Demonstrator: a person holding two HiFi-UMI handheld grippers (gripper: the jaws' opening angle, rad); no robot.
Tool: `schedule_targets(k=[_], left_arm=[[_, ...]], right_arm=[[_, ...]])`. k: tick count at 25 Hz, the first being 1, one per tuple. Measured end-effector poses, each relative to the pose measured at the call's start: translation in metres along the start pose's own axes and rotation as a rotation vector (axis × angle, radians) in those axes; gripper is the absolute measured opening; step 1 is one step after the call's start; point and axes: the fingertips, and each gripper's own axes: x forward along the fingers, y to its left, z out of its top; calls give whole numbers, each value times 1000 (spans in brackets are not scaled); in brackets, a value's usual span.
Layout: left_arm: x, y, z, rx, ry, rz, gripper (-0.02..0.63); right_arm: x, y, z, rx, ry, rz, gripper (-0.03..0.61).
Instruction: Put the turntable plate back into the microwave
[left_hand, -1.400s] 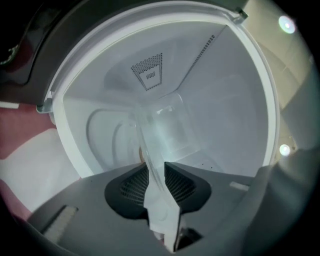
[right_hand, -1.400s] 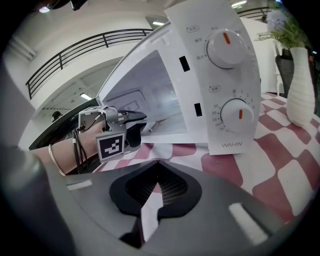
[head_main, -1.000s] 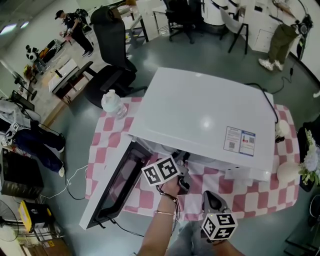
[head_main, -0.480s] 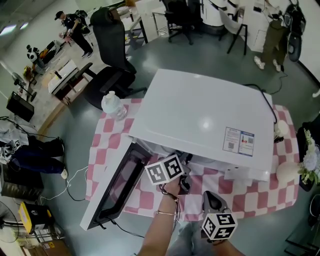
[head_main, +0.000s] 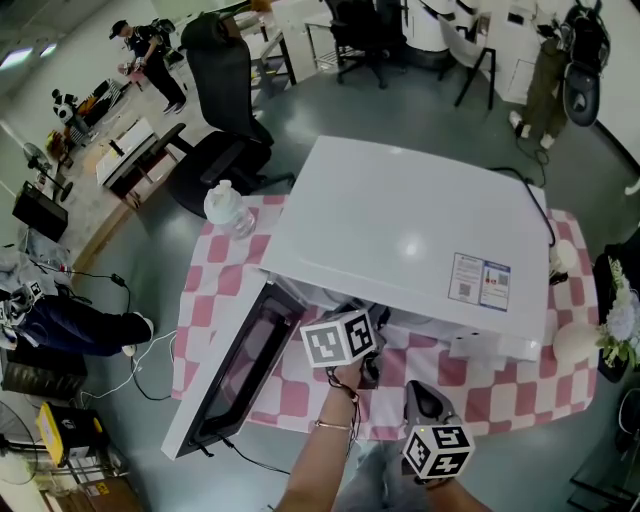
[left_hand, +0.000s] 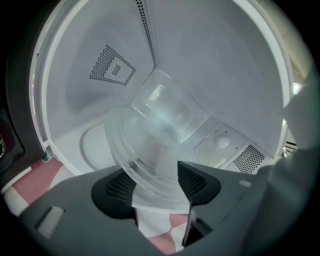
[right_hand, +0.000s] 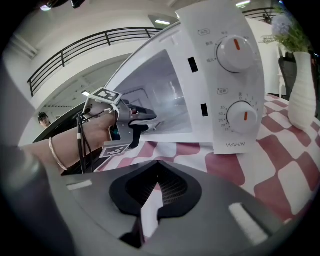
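Observation:
The clear glass turntable plate (left_hand: 150, 145) lies inside the white microwave (head_main: 400, 230), on the cavity floor. Its near rim reaches the front sill. My left gripper (left_hand: 152, 182) is at the cavity mouth with that rim between its pads. The jaws have just been opening and stand apart from the glass. In the head view the left gripper (head_main: 365, 352) is tucked under the microwave's top edge, so the plate is hidden there. My right gripper (right_hand: 156, 192) is shut on nothing. It hangs low in front of the control panel (right_hand: 235, 75).
The microwave door (head_main: 235, 370) swings open to the left and down over the pink-checked tablecloth (head_main: 470, 390). A water bottle (head_main: 228, 208) stands at the table's far left corner. A white vase (right_hand: 302, 95) stands to the right of the microwave. Office chairs and people are beyond.
The left gripper's marker cube has rolled and shifted a little to the right at the microwave mouth. The right gripper has stayed still.

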Motion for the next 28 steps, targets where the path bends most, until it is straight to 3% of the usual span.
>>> schedule_targets(k=[10, 28], left_arm=[[0, 6, -2, 67, 39, 101, 302], [-12, 9, -5, 87, 50, 135, 305]], right_arm=[[-3, -1, 0, -5, 2, -4, 10], [-7, 8, -6, -13, 12, 11, 10]])
